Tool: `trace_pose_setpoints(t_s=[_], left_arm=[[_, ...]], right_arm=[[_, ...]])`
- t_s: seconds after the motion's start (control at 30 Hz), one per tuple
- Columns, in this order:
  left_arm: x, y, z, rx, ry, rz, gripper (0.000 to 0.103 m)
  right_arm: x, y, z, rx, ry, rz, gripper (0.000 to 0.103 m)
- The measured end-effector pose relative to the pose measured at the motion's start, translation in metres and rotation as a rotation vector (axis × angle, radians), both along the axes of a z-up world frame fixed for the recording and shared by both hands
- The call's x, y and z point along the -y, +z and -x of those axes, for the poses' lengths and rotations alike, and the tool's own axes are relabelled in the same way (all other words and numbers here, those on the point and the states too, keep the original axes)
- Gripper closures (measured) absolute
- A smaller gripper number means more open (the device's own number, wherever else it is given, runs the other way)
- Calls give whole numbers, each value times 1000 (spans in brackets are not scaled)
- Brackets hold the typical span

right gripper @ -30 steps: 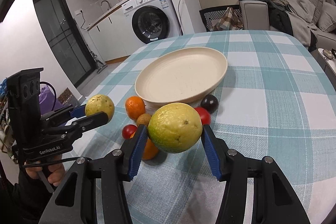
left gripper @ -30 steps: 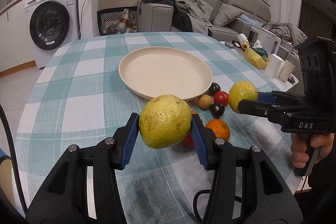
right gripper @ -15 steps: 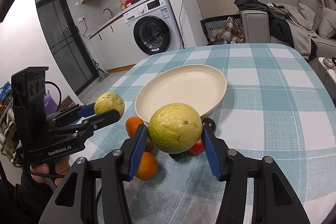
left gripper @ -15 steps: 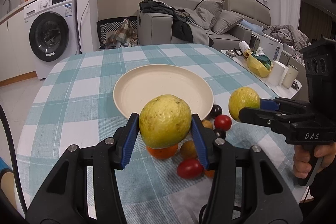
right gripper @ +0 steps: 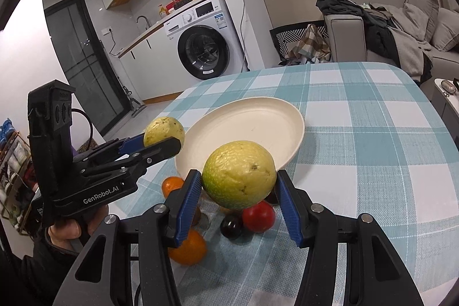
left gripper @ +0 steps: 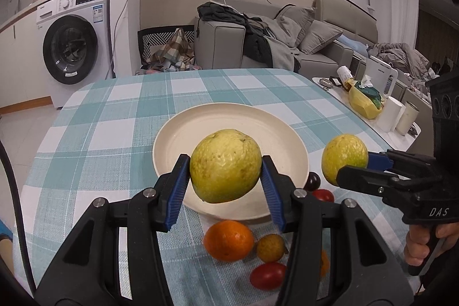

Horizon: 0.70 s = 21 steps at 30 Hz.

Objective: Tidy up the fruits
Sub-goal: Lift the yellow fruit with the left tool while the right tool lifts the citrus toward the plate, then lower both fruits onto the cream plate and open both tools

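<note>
The left gripper [left gripper: 225, 177] is clamped on a yellow-green guava [left gripper: 225, 166], blue pads pressed against both sides, and the right gripper [right gripper: 238, 188] is pinching a second guava [right gripper: 239, 174] the same way. So both fruits are held up off the table, neither one set down yet.

What's changed over the last second: the left guava has been carried forward from above the loose fruit pile to above the near edge of the cream plate [left gripper: 183, 134], which is now seen behind and under it. The right one has barely been shifted and is parked just short of the plate's near rim. The grips haven't been loosened. Reads like the plate is the drop spot and the left fruit is probably first in.

View differences: from the left wrist, an orange [left gripper: 228, 240], a small brownish fruit [left gripper: 270, 247] and a red tomato [left gripper: 267, 275] are shown on the checked tablecloth [left gripper: 94, 139] in front of the plate, plus the hand [left gripper: 427, 245] on the right handle. From the right wrist, two oranges are seen, along with a dark plum [right gripper: 231, 226] beside a tomato right under the held guava, which is mostly hidden in the other view.
</note>
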State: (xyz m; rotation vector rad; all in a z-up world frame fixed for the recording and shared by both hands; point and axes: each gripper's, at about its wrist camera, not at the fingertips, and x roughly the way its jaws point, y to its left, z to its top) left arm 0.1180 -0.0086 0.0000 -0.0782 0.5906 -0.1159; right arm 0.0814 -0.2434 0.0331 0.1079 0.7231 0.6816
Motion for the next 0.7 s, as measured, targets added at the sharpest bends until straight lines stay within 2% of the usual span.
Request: trace_pose_setpoints(t_s=[0.7], left_arm=[[-20, -20, -28, -47, 45, 38, 56]], right_arm=[[-21, -9, -32, -15, -2, 15, 49]])
